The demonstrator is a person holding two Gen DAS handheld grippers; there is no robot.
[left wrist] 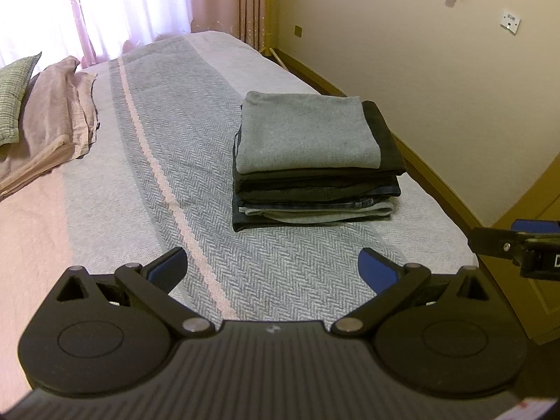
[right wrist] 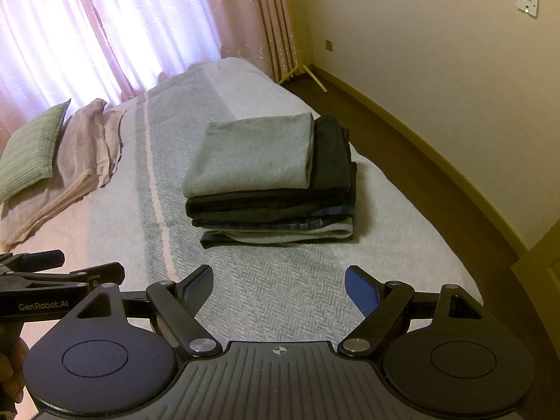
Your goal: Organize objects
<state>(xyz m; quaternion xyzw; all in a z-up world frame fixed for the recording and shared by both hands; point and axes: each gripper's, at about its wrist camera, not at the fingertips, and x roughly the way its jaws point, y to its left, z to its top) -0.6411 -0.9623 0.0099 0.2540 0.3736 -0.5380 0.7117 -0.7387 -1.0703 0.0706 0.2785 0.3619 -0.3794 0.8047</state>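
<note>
L gripper [left wrist: 273, 266] – jaws wide, empty; R gripper [right wrist: 279, 285] – same, alongside.

White lettering "GenRobot.AI" runs along the black side of the left gripper [right wrist: 63, 276], seen at the left edge of the right wrist view. On the right gripper [left wrist: 518, 245], at the left wrist view's right edge, only a cut-off white "D" shows.

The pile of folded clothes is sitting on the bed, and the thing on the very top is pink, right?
Almost. The pile of folded clothes does sit on the bed, but the top piece is grey, not pink. Both wrist views show it, with darker clothes stacked underneath. The pink you see is the stripe on the bedcover and the curtains.
</note>
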